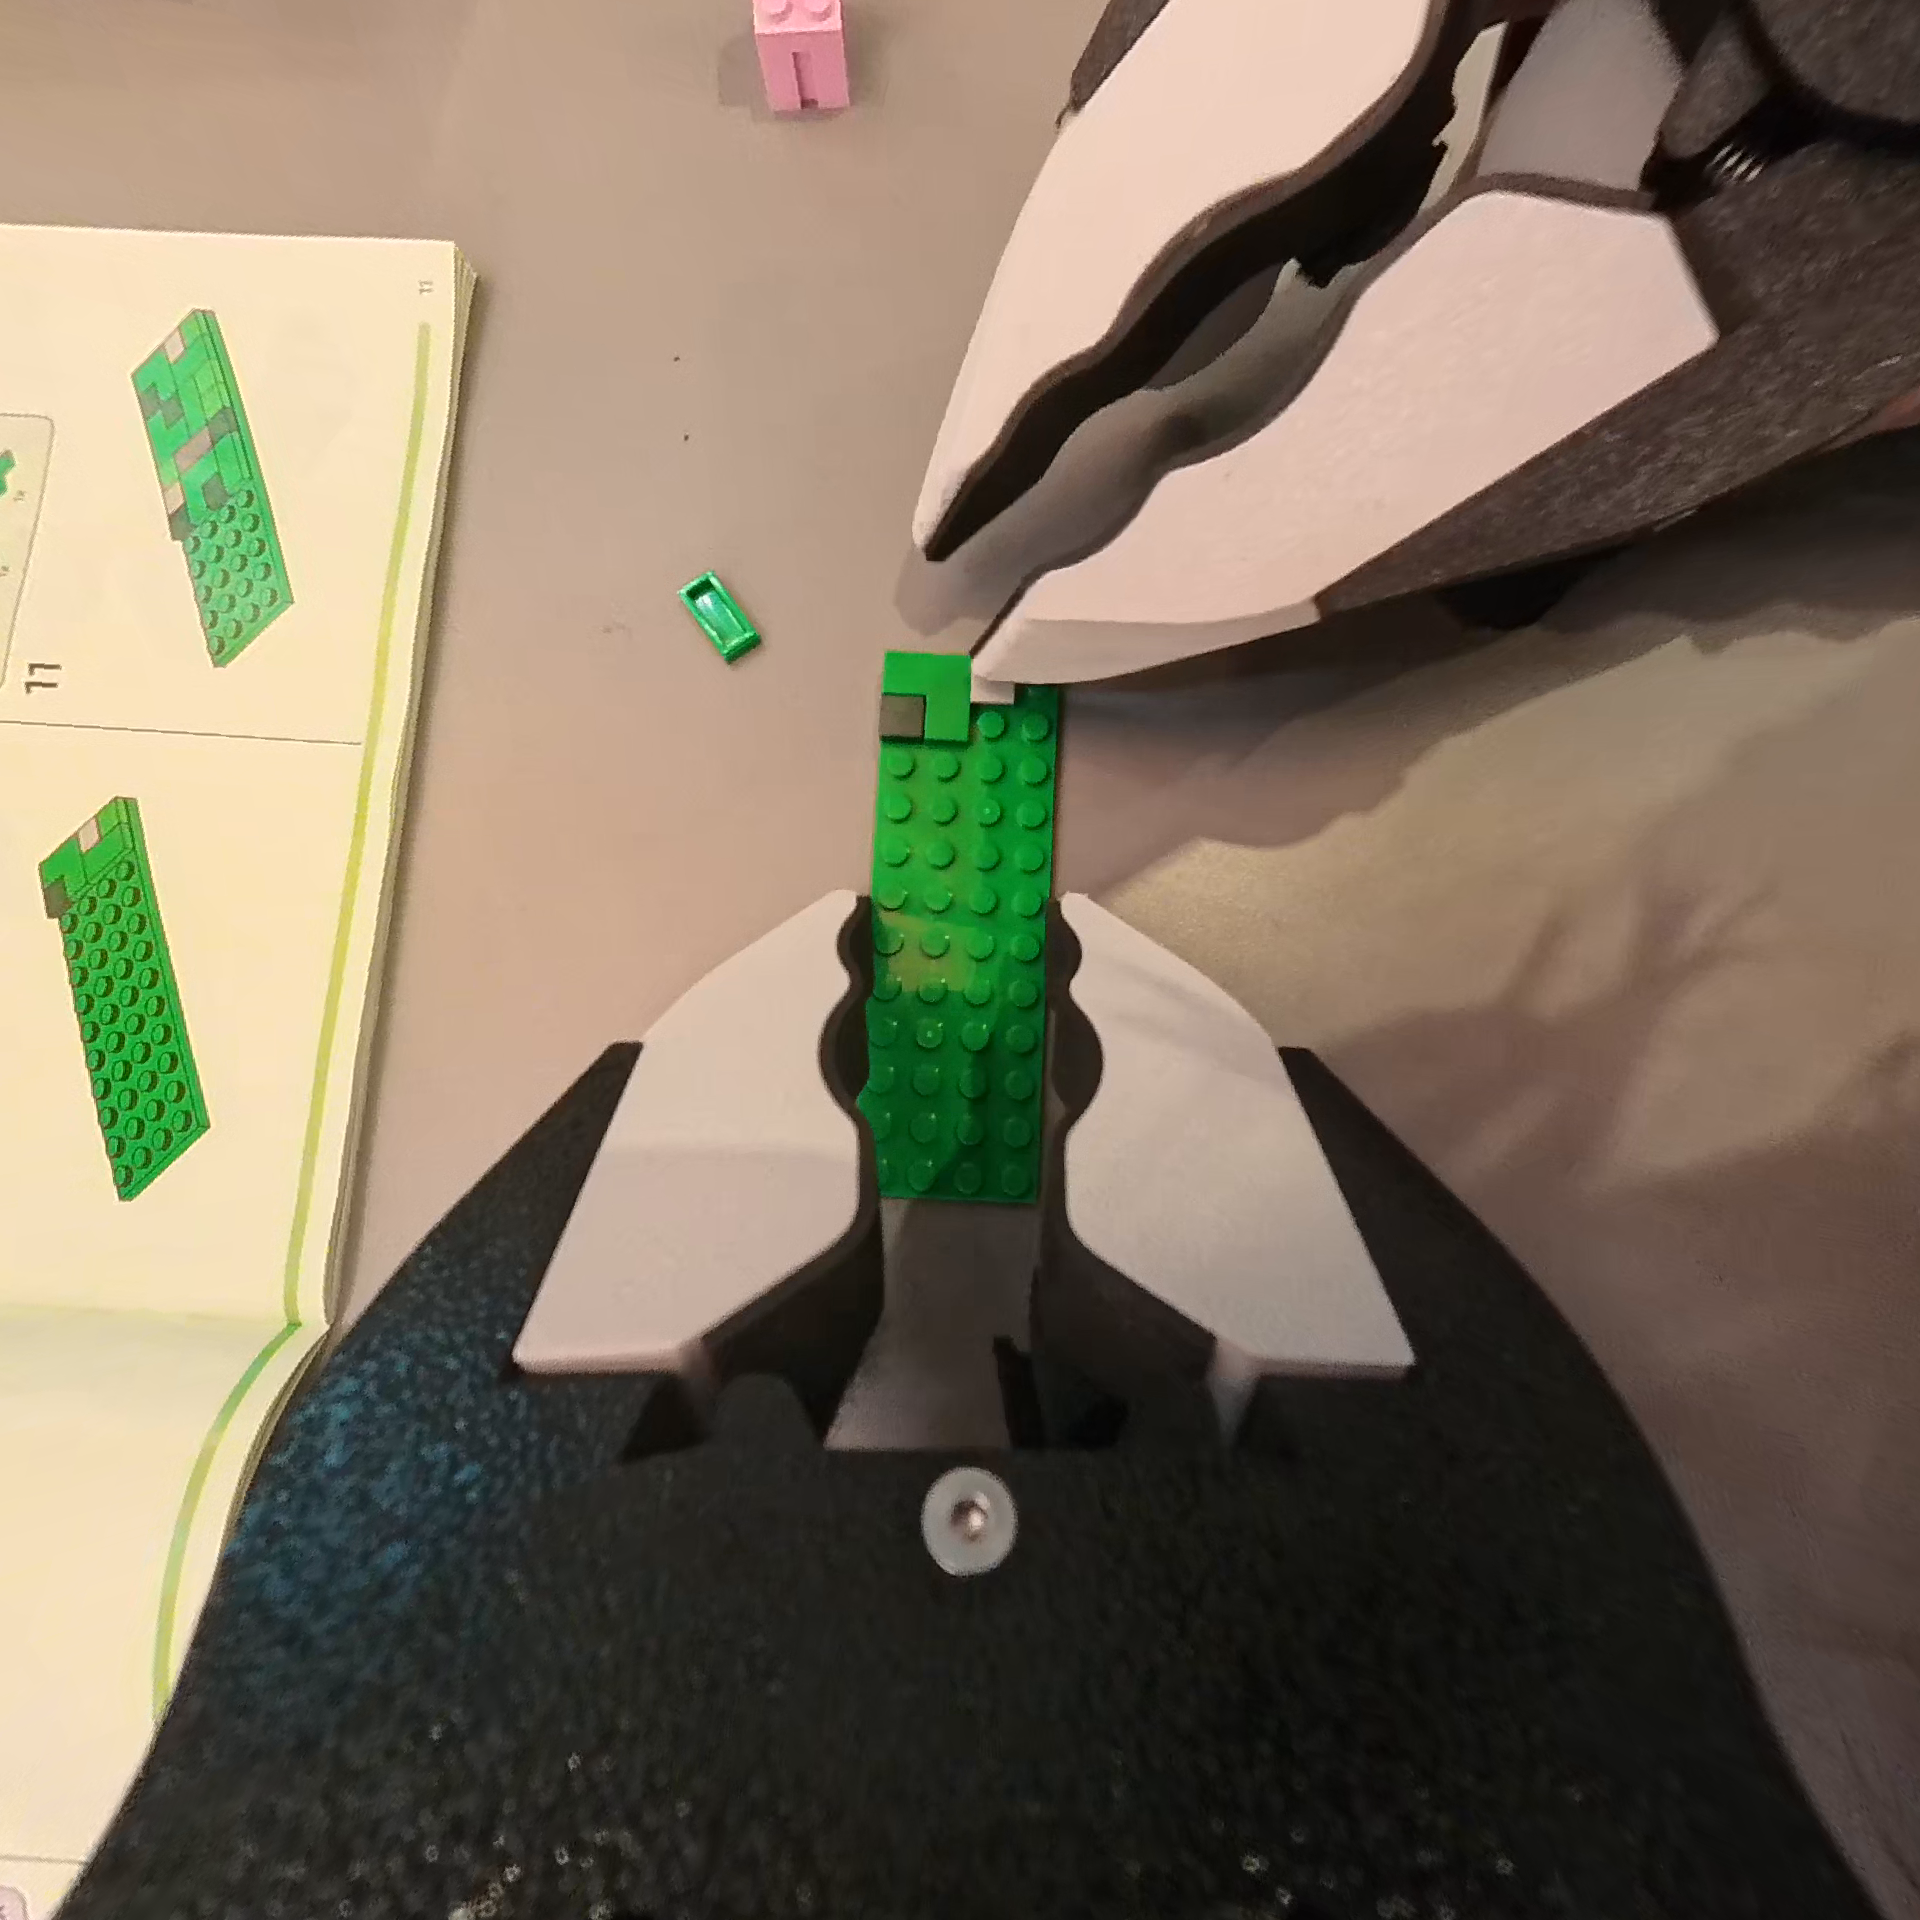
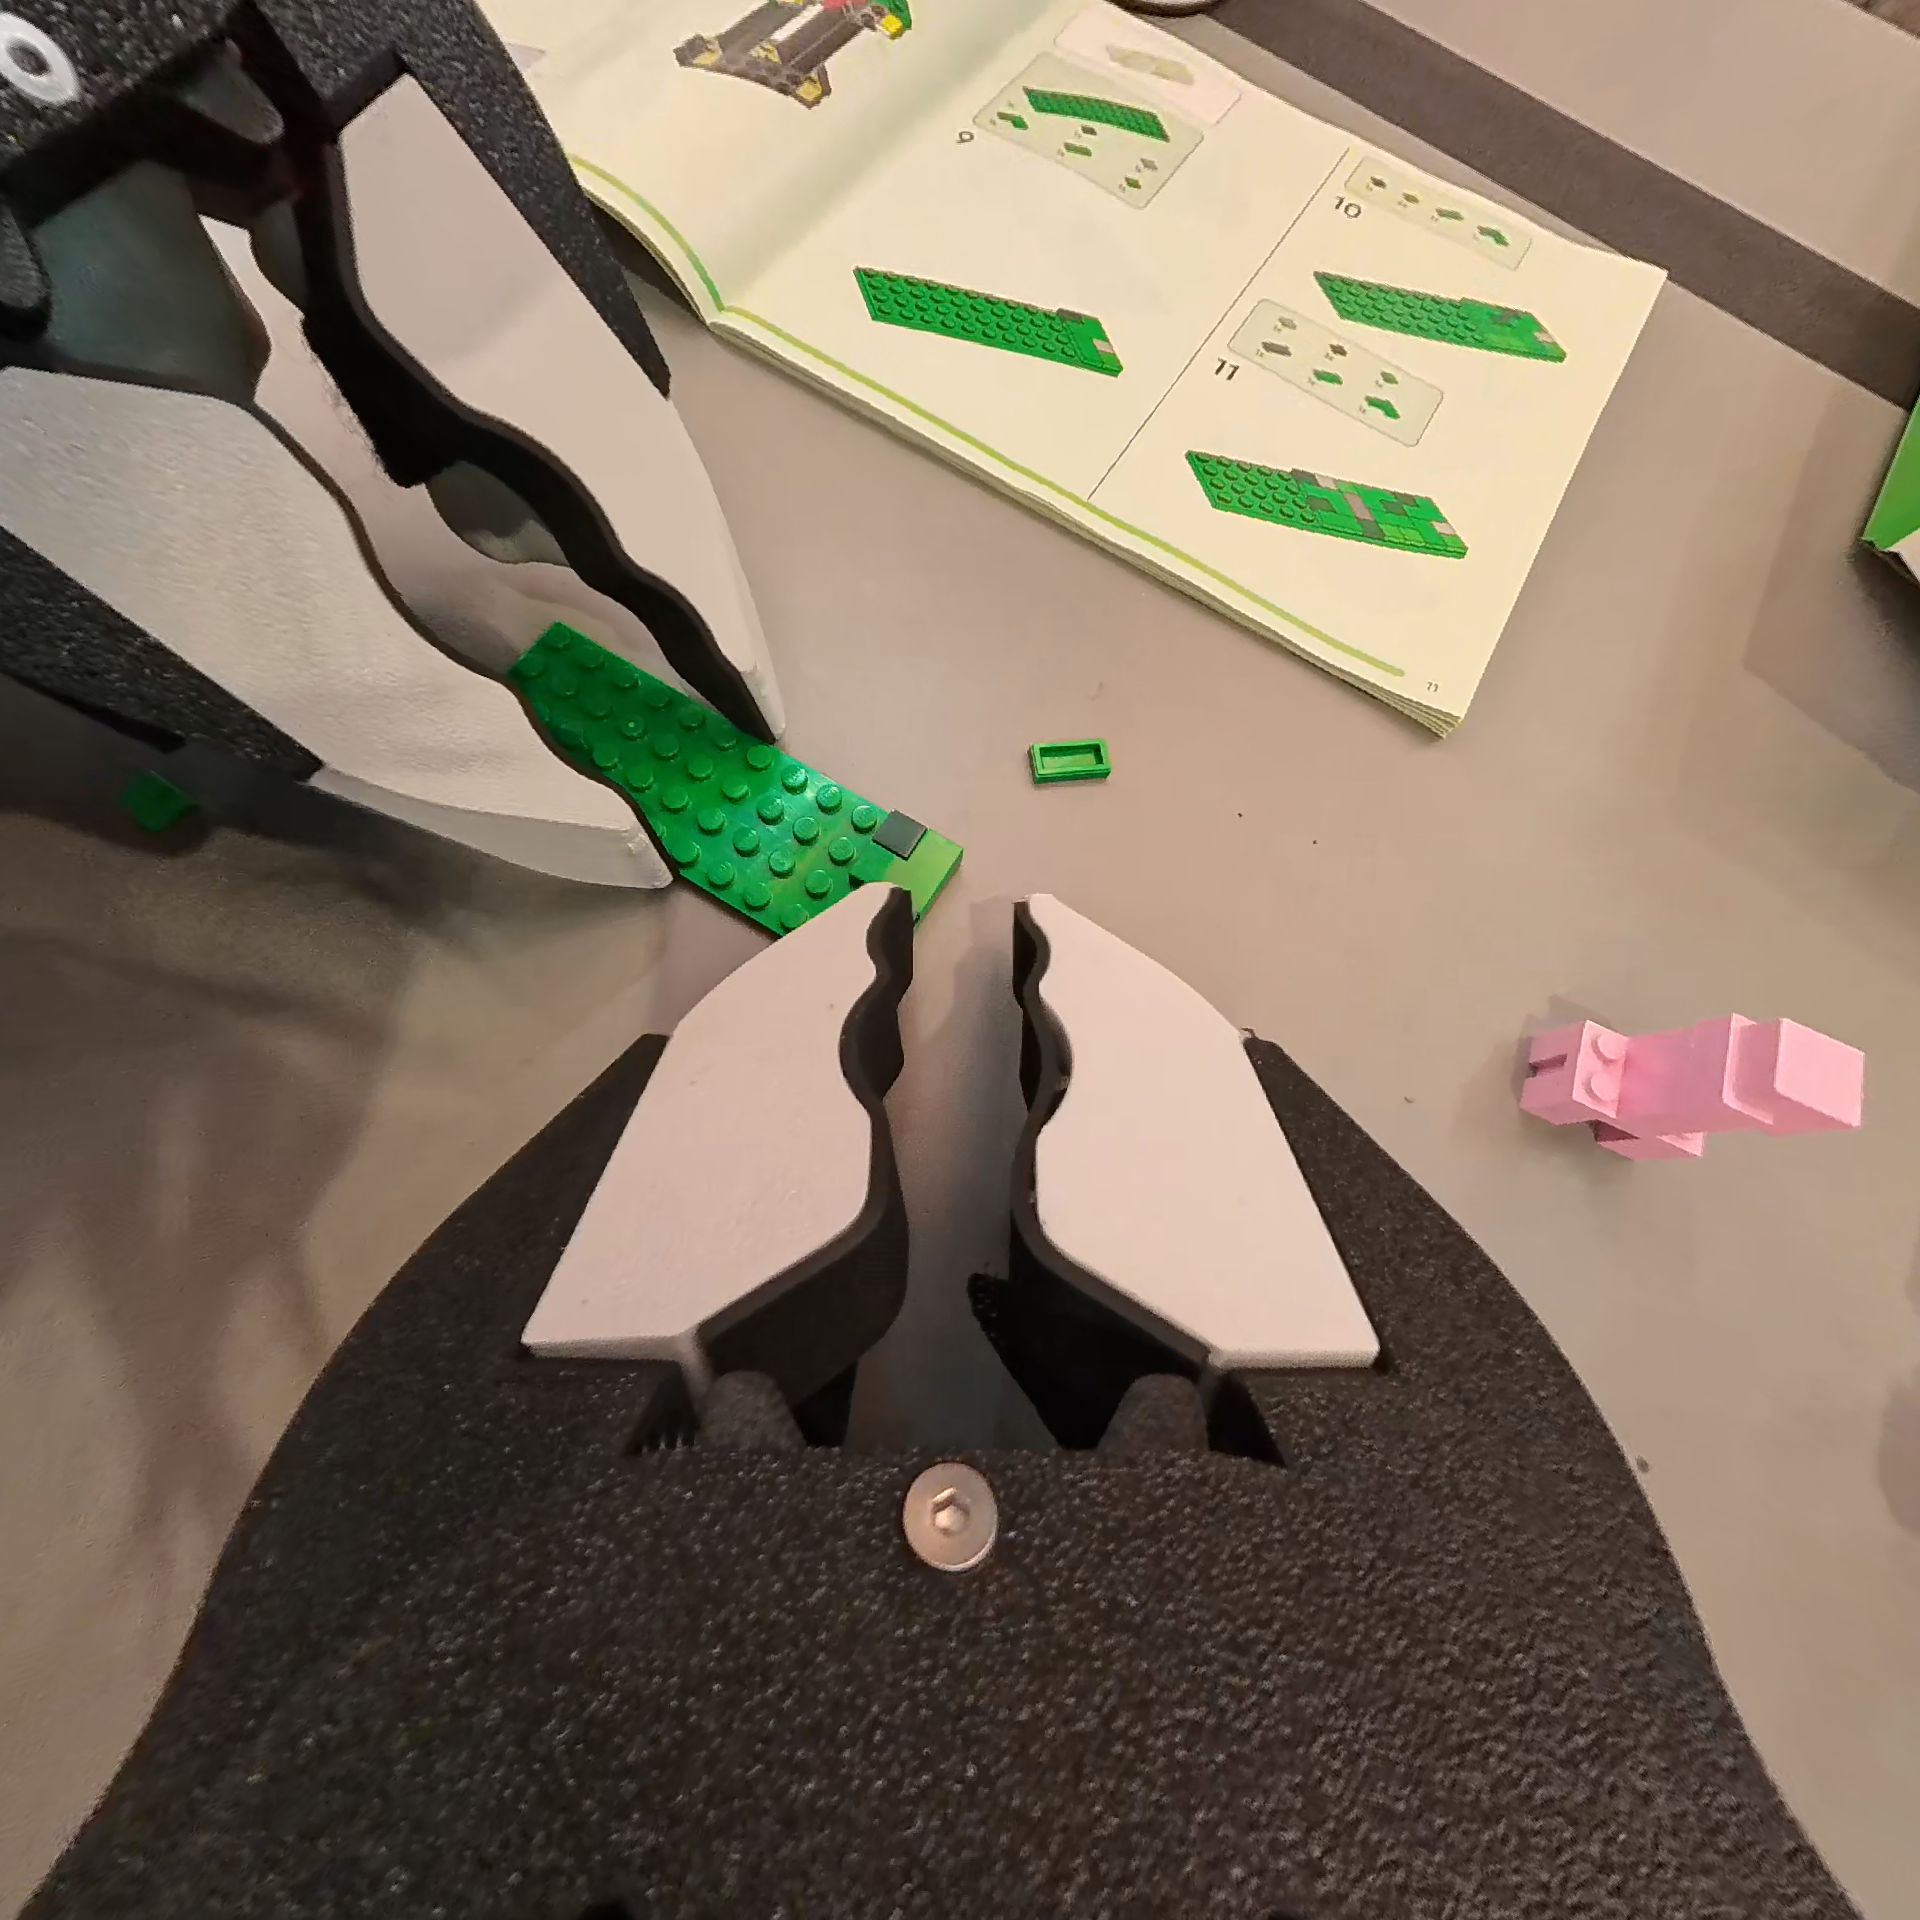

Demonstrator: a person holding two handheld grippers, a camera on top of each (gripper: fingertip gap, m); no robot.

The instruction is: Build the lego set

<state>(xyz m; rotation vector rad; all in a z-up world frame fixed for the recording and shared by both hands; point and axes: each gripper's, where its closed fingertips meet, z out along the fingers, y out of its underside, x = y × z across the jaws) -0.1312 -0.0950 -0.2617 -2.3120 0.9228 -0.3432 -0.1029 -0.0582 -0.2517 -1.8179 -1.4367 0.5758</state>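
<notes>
- Left wrist view: the left gripper (image 1: 961, 914) is closed on the sides of the long green plate (image 1: 966, 831), which runs forward between its fingers. The right gripper (image 1: 971, 613) has one tip on the plate's far end; a green tile (image 1: 719, 617) lies loose just left of it.
- Right wrist view: the right gripper (image 2: 961, 909) stands slightly apart, gripping nothing, its left finger over the plate's (image 2: 717, 790) corner. The instruction booklet (image 2: 1143, 343) lies ahead, a pink figure (image 2: 1694, 1086) to the right.

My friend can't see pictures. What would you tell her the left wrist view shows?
The left gripper clamps a long green plate flat on a grey table. The right gripper touches its far end; a small green tile and instruction booklet lie left.
</notes>
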